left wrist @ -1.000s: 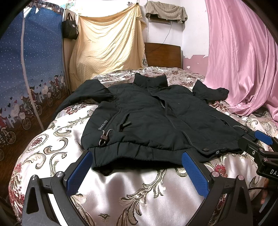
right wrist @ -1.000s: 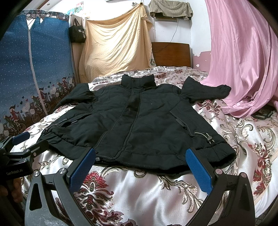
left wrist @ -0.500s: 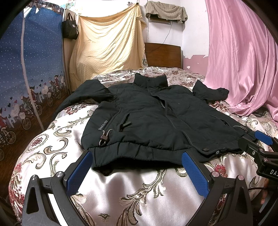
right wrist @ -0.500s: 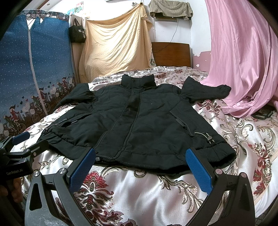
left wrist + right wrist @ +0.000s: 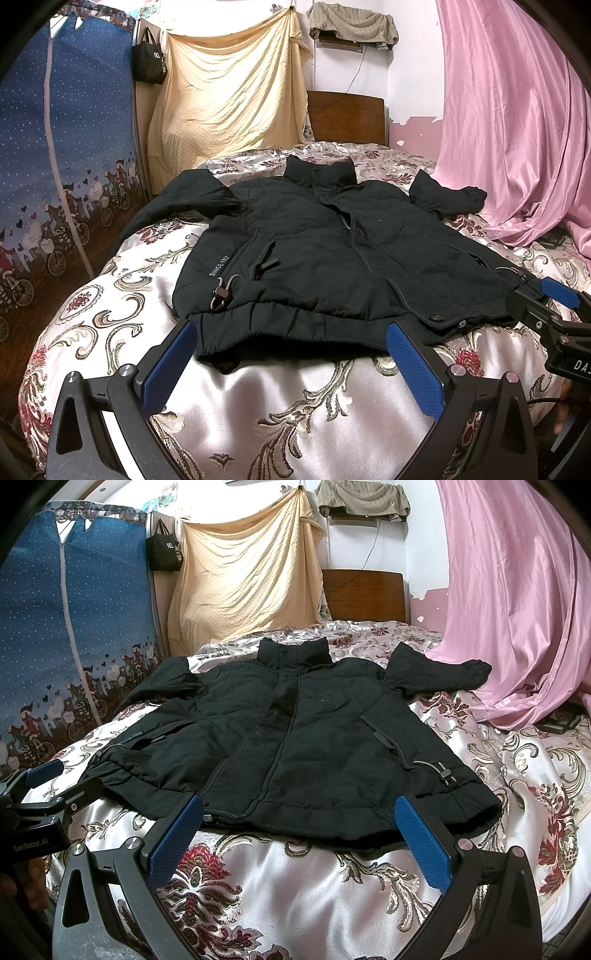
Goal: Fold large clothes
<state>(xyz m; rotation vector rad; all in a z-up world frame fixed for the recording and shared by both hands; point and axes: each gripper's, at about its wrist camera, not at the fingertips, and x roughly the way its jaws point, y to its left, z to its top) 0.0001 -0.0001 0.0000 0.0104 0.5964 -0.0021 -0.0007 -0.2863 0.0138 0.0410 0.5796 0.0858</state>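
Observation:
A black zip jacket (image 5: 332,258) lies spread flat, front up, on the bed, collar at the far end and both sleeves out to the sides; it also shows in the right wrist view (image 5: 295,738). My left gripper (image 5: 291,354) is open and empty, hovering just in front of the jacket's hem at its left part. My right gripper (image 5: 299,830) is open and empty, just in front of the hem at its right part. Each gripper shows at the edge of the other's view: the right one (image 5: 546,306) and the left one (image 5: 55,786).
The bed has a shiny floral bedspread (image 5: 295,406). A pink curtain (image 5: 517,129) hangs at the right and drapes onto the bed. A blue fabric wardrobe (image 5: 66,147) stands at the left. A wooden headboard (image 5: 347,114) and a yellow hanging cloth (image 5: 229,92) are behind.

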